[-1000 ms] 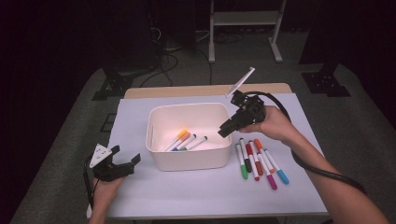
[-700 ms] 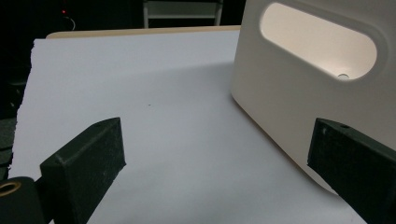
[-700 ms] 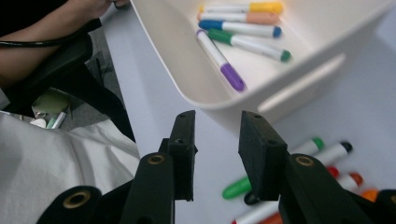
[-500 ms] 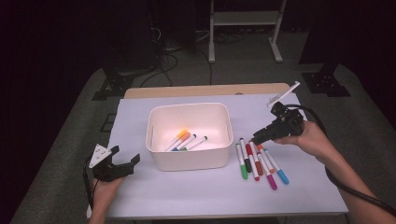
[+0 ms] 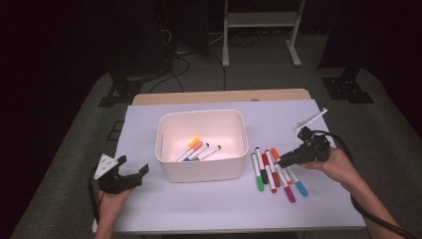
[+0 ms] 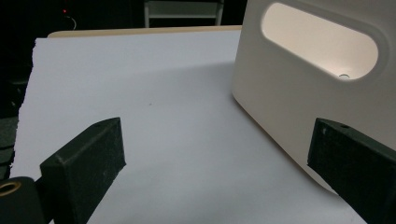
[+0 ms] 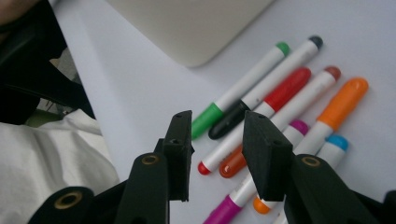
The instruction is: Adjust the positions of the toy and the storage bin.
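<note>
A white bin (image 5: 201,167) stands mid-table with several markers (image 5: 196,149) lying inside it. To its right several markers (image 5: 273,172) lie in a row on the white sheet; the right gripper view shows a green one (image 7: 243,84), a red one (image 7: 285,88) and an orange one (image 7: 343,100). My right gripper (image 5: 280,162) (image 7: 218,119) hovers low over this row. Its jaws have just been opening, stand partly apart, and hold nothing. My left gripper (image 5: 134,165) (image 6: 215,140) rests wide open at the front left, beside the bin's wall (image 6: 289,93).
The white sheet (image 5: 209,209) covers the table, with a wooden strip (image 5: 219,95) along the far edge. Dark floor, cables and a metal stand (image 5: 259,30) lie beyond. A cable (image 5: 368,214) trails from the right gripper along the forearm.
The right gripper has moved from above the bin rightward and down to the row of markers, and its jaws stand wider. The left gripper has stayed put.
</note>
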Tool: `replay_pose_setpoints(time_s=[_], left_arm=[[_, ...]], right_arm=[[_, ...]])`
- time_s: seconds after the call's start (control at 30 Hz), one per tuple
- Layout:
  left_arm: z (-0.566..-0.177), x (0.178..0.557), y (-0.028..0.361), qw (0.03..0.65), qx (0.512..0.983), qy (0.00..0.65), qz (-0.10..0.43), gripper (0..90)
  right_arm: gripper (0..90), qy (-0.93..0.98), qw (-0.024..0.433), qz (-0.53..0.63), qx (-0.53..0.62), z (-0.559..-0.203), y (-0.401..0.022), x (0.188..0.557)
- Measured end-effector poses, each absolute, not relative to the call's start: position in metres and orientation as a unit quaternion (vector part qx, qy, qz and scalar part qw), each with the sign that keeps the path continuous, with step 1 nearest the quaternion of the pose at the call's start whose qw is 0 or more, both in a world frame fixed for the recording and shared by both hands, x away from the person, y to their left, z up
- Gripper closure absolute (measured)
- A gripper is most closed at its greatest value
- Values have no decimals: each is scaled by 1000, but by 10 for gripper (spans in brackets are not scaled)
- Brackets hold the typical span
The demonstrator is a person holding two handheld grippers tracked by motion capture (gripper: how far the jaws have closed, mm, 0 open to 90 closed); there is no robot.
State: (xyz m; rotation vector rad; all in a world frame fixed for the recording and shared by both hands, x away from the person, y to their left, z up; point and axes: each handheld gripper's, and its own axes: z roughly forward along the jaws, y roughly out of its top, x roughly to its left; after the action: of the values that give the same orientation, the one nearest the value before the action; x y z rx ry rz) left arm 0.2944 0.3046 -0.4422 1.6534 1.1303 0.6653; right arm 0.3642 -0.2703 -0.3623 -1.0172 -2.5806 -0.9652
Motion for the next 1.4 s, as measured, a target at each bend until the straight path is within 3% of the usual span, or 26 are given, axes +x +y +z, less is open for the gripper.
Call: replay_pose_setpoints(time_s=[0.57, 1.4], left_arm=[[-443, 295, 304, 492, 682, 470, 269, 27], [-442, 294, 305, 495, 680, 468, 271, 26]], right_arm=[[646, -861, 84, -288, -410, -421, -303, 357], [719, -869, -4, -219, -443, -429, -308, 353]])
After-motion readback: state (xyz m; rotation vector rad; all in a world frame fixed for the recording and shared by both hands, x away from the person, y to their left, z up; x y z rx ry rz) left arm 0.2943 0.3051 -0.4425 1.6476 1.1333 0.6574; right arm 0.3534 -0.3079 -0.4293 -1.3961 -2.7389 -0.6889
